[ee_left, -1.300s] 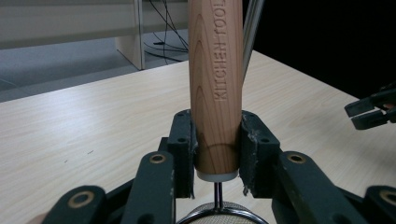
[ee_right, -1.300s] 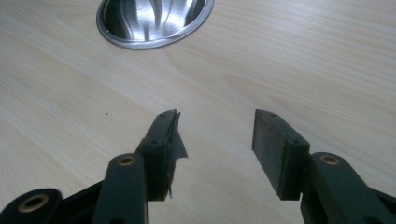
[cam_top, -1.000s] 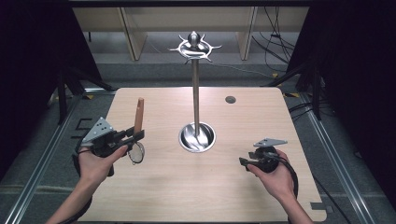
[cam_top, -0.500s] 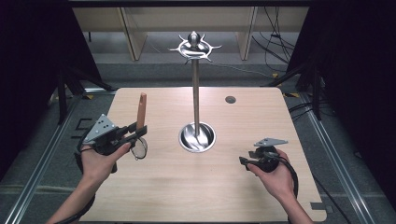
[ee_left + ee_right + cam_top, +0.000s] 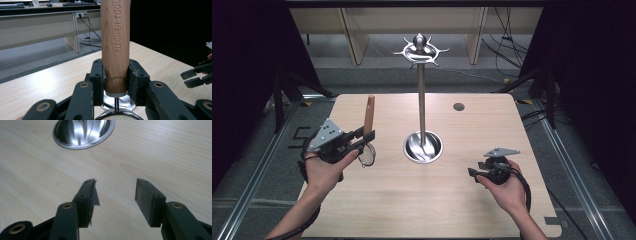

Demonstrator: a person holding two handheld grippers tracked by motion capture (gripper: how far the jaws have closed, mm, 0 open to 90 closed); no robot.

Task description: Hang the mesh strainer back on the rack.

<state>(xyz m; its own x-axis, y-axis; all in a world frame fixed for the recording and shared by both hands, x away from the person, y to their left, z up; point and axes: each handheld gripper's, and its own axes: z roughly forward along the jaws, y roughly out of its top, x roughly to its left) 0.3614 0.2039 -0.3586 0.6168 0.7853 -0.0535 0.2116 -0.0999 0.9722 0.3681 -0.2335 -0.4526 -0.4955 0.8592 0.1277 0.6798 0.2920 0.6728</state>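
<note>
Wooden strainer handle, lettering legible in left gripper view, clamped between left jaws; right jaws apart, empty.

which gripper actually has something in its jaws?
The left gripper: its jaws clamp the wooden handle of a small strainer. The right gripper has open jaws over the bare table.

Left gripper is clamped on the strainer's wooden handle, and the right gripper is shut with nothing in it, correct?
Not quite. The right gripper has nothing in it, but it is open: the right gripper view shows its jaws standing apart over the table. The left gripper is indeed clamped on the strainer's wooden handle.
</note>
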